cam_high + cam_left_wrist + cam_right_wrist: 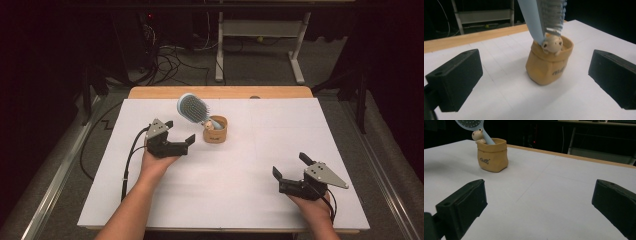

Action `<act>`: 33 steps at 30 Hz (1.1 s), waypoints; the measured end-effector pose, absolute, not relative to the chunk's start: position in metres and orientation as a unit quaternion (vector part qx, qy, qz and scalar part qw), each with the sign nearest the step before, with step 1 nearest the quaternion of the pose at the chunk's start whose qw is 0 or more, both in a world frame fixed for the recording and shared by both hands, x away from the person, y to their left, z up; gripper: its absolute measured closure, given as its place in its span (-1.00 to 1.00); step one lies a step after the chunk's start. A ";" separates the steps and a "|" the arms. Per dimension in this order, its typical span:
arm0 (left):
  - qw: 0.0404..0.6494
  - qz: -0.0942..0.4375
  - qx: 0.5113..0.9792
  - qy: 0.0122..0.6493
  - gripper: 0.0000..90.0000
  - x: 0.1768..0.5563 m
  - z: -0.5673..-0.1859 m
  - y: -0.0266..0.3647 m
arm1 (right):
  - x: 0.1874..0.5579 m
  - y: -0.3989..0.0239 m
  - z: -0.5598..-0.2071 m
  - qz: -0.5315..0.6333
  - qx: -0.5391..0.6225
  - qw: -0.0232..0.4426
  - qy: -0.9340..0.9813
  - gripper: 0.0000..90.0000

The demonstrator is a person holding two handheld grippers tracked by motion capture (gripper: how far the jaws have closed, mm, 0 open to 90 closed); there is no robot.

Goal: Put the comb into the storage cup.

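Hairbrush point(192, 108): it stands handle-down in the tan holder point(216, 130), pale blue head up in the air and tipped back toward the far-left of the tabletop point(280, 125)

Holder: a little sack-shaped pot with a small animal figure point(552, 43) peeking over its rim, set left of centre toward the far side of the white sheet

Long axis: the brush runs up and away out of the pot on a slant, not upright (from the left gripper view the handle point(534, 21) climbs out of the top of the frame, bristles facing right)

Left gripper point(181, 135): this is the near one, sitting just beside the pot on its left, aimed right at it, fingers point(456, 80) spread wide and holding nothing

Line-up: in the left gripper view the pot sits squarely between the two black fingers, a little way ahead of them, not yet touched

Right gripper point(291, 166): low at the near-right of the tabletop, well apart from the pot, fingers point(461, 207) also wide apart and empty

From the right: the pot and brush show far off at upper left (a long reach, I'd say)

Call: the left hand looks the likelier one to go, forward for the pot or up a touch for the handle
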State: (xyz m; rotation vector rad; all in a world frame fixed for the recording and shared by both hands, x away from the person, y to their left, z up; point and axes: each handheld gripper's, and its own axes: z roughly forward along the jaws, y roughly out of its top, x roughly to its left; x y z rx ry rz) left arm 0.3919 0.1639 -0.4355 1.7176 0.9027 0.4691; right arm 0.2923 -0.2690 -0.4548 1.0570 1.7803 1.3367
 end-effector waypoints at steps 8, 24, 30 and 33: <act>0.536 0.198 0.727 0.382 -1.00 0.370 -0.439 0.183 | 0.291 -0.269 -0.455 0.511 0.404 0.332 0.682 -0.99; 0.554 0.234 0.709 0.367 -1.00 0.302 -0.445 0.242 | 0.289 -0.268 -0.454 0.512 0.401 0.333 0.682 -0.99; 0.567 0.246 0.694 0.370 -1.00 0.286 -0.442 0.262 | 0.286 -0.268 -0.454 0.514 0.402 0.332 0.681 -0.99; 0.576 0.257 0.685 0.365 -1.00 0.281 -0.438 0.265 | 0.282 -0.270 -0.452 0.518 0.404 0.333 0.677 -0.99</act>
